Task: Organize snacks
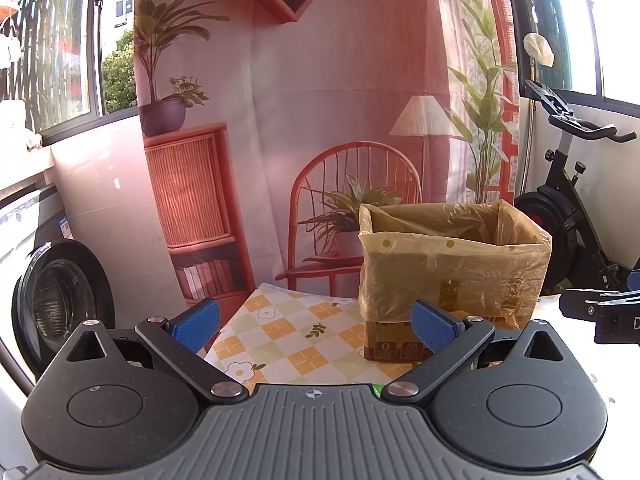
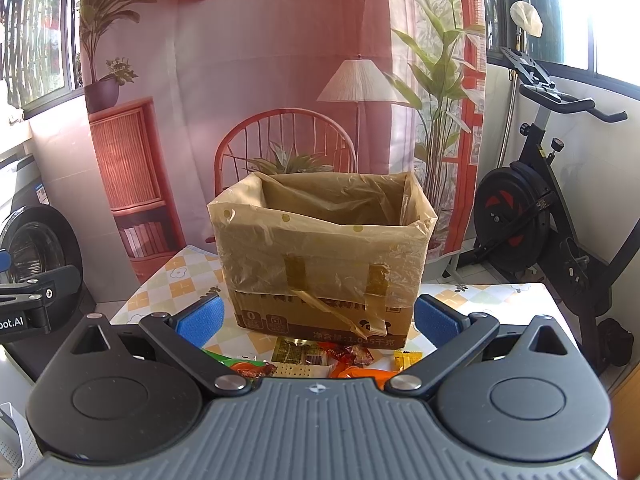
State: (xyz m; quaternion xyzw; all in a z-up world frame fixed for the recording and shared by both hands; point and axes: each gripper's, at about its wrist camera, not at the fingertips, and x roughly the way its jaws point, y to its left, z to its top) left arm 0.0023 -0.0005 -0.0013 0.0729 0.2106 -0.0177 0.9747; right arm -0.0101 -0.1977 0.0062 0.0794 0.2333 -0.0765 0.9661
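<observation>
Right wrist view shows me the most. My tabletop [image 2: 500, 292] has a checked cloth with flowers, and the big cardboard box [image 2: 320, 256] stands on it, lined with a thin see-through bag [image 2: 332, 200] that folds over the rim. The box is open at the top and I think it is empty, but I cannot see its floor.

A loose strip of tape [image 2: 332, 308] hangs down the front of the box. If a finger catches it, the light box could slide or tip over.

My right hand-held gripper [image 2: 320, 320] is wide open and holds nothing. My left hand-held gripper [image 1: 316, 324] is wide open too, and empty, off to the left side of the box.

The snacks [image 2: 320, 358] lie in a little pile on the tabletop, just in front of the box and right under my right fingers. The gripper body hides part of them. They are small, shiny and crowded together, so I might pinch two at once, or one might slip out and fall. If I drop a snack too low, it could hit the bag's edge and pull the bag loose.
</observation>
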